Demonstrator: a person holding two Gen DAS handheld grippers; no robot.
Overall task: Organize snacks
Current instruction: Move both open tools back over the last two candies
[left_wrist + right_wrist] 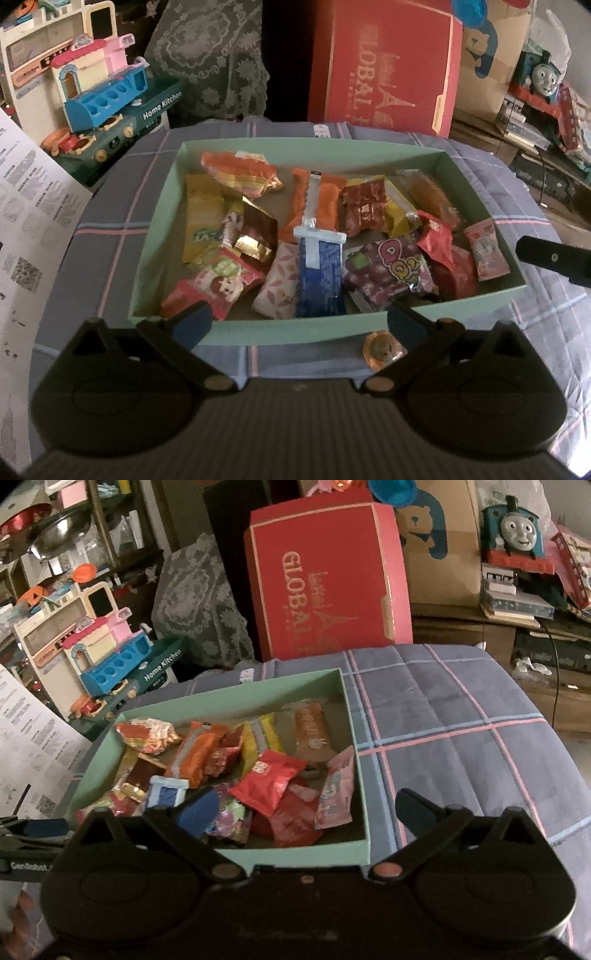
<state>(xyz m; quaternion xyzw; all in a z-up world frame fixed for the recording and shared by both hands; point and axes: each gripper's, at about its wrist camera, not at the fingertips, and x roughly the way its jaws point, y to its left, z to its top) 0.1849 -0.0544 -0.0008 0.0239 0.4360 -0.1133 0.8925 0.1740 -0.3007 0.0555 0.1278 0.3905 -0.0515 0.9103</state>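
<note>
I am holding my left gripper [299, 323] with jaws wide and empty, just before the near wall of one green box [236, 334]. My right gripper [306, 812] is hovering with jaws wide too, at the box's right near corner. About fourteen snack packets [319, 275] are lying heaped inside. One round orange candy [380, 349] is sitting outside on the plaid cloth [443, 716], beside the box.

Glossy, crinkled foil and plastic snack wrappers [317, 236] fill a matt green cardboard box [236, 334] on soft, plaid-striped blue-grey quilted cloth [461, 716].
</note>
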